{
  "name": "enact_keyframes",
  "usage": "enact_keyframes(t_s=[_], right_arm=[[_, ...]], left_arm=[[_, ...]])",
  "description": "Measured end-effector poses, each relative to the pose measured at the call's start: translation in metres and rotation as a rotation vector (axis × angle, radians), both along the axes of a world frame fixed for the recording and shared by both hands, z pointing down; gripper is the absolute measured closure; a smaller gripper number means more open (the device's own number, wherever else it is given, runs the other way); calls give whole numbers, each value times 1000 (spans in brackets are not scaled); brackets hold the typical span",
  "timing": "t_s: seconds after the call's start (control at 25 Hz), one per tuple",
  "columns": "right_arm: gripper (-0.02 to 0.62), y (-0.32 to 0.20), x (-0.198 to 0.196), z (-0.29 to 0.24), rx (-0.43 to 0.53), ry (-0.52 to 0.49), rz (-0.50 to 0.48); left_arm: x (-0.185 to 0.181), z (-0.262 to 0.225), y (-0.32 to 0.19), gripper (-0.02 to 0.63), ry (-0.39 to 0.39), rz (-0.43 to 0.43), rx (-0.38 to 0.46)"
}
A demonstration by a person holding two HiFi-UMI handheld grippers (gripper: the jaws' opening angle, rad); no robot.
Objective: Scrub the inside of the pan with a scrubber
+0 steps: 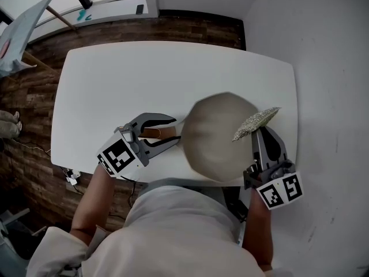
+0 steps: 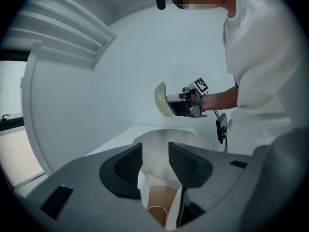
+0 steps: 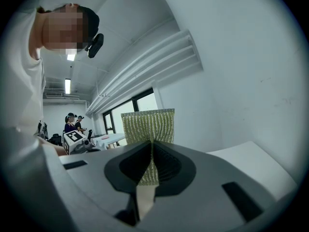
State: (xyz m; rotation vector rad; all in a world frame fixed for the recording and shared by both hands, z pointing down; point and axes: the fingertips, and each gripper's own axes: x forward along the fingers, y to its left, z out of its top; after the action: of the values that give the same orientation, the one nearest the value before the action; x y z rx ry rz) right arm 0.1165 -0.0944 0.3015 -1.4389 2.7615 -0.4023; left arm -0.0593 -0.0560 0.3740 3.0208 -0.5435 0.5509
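Person wore white short-sleeved shirt. Left tongs and right tongs were grey, black ribbed pads, white marker cubes with black squares.

A white table stands over a dark brown wood-plank floor. The pan is a matte greyish beige, with a warm brown wooden handle. The scrubber is pale yellow-green and glittery, with fine wavy ribs. The left gripper and right gripper are mid grey. Their fingers carry black cross-hatched pads. Each marker cube is white with black square patterns. The person's shirt is off-white.
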Motion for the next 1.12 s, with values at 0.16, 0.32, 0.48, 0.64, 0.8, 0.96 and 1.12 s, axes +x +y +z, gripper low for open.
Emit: enact_keyframes(t_s=[0.16,0.32,0.48,0.64,0.8,0.96,1.12], right_arm=[[569,3,4,3,-10,4,9],[569,7,9,7,-16,4,23],[569,9,14,9,-17,1,28],[569,11,15,10,-16,-4,31],[569,10,17,13,-18,-9,30],[569,10,17,13,-17,-12,29],[569,9,15,10,-13,-17,28]], left_arm=[[6,19,7,432,-102,68,-20],[9,45,12,398,-236,111,-35],[9,70,16,359,-379,149,-38],[4,90,16,339,-485,156,-72],[4,100,15,316,-551,176,-100],[2,101,16,316,-584,205,-138],[-3,109,21,302,-644,228,-183]])
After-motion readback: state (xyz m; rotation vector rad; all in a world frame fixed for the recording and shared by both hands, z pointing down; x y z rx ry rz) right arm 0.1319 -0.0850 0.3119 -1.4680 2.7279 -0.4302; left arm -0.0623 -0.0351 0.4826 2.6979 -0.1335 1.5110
